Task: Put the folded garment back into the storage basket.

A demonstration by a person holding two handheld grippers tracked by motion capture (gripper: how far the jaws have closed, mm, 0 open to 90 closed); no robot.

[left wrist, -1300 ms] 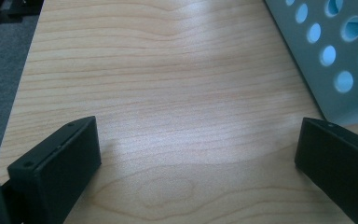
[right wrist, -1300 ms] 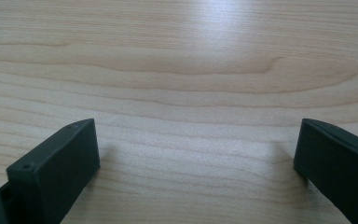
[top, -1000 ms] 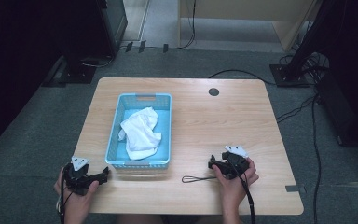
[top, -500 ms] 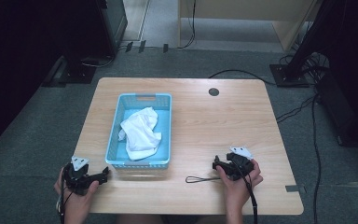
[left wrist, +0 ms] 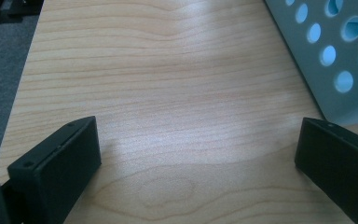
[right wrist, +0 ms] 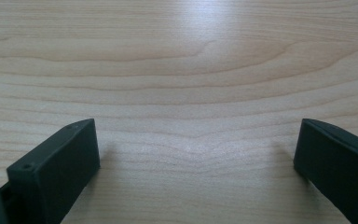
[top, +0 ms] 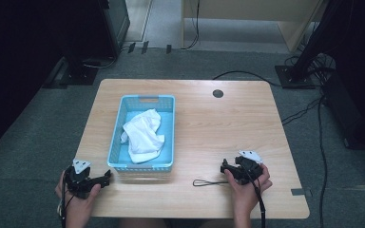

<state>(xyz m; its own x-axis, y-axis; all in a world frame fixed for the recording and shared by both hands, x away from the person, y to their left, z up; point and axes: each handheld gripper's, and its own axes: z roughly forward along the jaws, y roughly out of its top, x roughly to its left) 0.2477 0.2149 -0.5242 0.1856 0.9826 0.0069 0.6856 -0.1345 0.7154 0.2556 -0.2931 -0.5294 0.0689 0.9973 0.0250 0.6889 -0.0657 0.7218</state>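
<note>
A light blue perforated basket [top: 119, 124] stands on the wooden table [top: 218, 123], left of centre, with a crumpled white cloth [top: 142, 134] inside. My left gripper [top: 105, 176] rests near the table's front left corner, just left of the basket's near end, jaws wide open and empty. In the left gripper view [left wrist: 198, 154] the basket wall [left wrist: 331, 56] rises at the upper right. My right gripper [top: 224, 169] sits near the front right, open, pointing left over bare wood; the right gripper view [right wrist: 198, 154] has nothing between the jaws.
A thin black cord loop [top: 208, 182] lies on the table left of the right gripper. A dark round grommet [top: 218, 93] sits near the far edge. Cables and dark equipment stands ring the table on the grey carpet.
The right hand and its gripper have drawn slightly toward the front right of the table. The left gripper, basket and cloth have stayed put.
</note>
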